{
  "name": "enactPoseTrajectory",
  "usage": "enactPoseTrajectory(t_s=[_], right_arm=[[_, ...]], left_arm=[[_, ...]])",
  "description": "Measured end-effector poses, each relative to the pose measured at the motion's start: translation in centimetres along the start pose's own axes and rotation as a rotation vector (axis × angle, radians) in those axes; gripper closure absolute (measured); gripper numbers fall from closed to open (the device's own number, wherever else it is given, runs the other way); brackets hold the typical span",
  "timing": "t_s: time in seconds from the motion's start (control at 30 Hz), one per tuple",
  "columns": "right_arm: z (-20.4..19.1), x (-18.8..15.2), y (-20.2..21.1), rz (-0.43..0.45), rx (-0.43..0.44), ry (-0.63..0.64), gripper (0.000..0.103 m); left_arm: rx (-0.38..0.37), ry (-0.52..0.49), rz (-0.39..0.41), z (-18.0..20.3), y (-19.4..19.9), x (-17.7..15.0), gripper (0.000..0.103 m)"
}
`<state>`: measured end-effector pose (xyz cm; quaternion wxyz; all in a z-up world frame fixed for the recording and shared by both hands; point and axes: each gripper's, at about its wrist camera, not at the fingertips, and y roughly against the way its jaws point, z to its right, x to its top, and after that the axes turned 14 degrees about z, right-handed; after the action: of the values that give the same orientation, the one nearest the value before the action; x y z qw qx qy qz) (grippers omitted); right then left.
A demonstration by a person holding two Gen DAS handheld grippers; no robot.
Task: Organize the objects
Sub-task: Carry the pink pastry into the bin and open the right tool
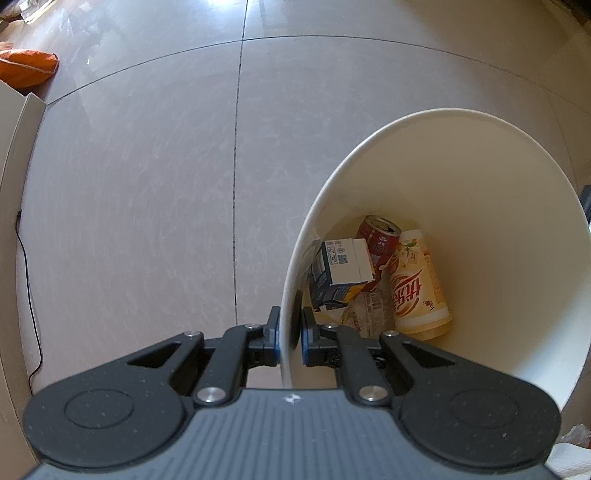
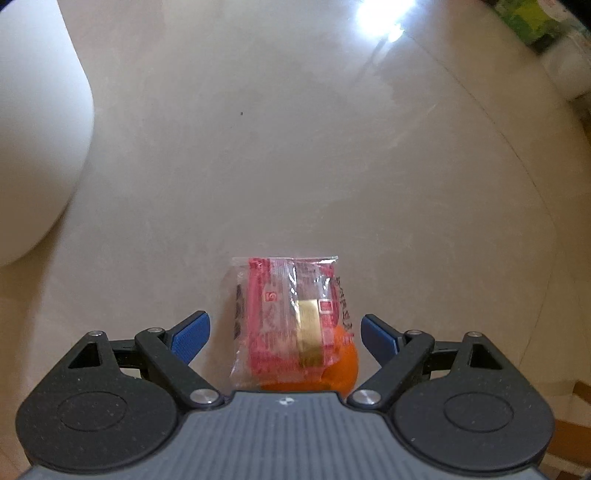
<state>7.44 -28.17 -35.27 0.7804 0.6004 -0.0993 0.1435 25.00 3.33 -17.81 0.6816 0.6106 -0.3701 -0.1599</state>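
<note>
My left gripper (image 1: 290, 328) is shut on the rim of a white bin (image 1: 480, 122), one pad outside the wall and one inside. Down in the bin lie a red can (image 1: 380, 234), a cream drink bottle (image 1: 417, 284), a small blue-and-white carton (image 1: 341, 271) and a clear wrapper (image 1: 365, 314). In the right wrist view my right gripper (image 2: 285, 334) stands open just above the floor, its blue pads (image 2: 192, 334) either side of a red snack packet (image 2: 286, 314) in clear wrap. An orange (image 2: 341, 365) lies under the packet's near right corner. The pads do not touch the packet.
Glossy beige floor tiles (image 1: 147, 184) surround the bin. An orange bag (image 1: 26, 66) lies far left, beside a pale panel (image 1: 14, 140) and a thin black cable (image 1: 27, 280). The bin's white outer wall (image 2: 37, 129) fills the right wrist view's left side; green and white items (image 2: 546, 33) sit top right.
</note>
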Motion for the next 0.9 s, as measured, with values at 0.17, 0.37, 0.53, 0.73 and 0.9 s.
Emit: enactPoseTrajectory(t_s=[0.17,0.37,0.53,0.73,0.9], right_arm=[[0.9,0.3,-1.7,-0.056,0.036,-0.044,0.011],[1.8,0.9,-2.5,-0.093,0.058,-0.086,0.011],[2.7,1.5,-3.0,-0.112,0.070,-0.128,0.014],[3.9,2.0,-2.5,-0.123,0.075,-0.142,0.038],[4.4,2.8,-0.8,-0.113,0.073,-0.160,0.041]], left_arm=[[0.000,-0.004,-0.001,-0.1,0.1,0.1,0.095],[0.000,-0.003,0.000,0.0,0.0,0.1,0.095],[0.000,-0.006,0.001,0.0,0.1,0.0,0.095],[0.003,0.001,0.001,0.0,0.1,0.1,0.095],[0.002,0.000,0.001,0.0,0.2,-0.1,0.095]])
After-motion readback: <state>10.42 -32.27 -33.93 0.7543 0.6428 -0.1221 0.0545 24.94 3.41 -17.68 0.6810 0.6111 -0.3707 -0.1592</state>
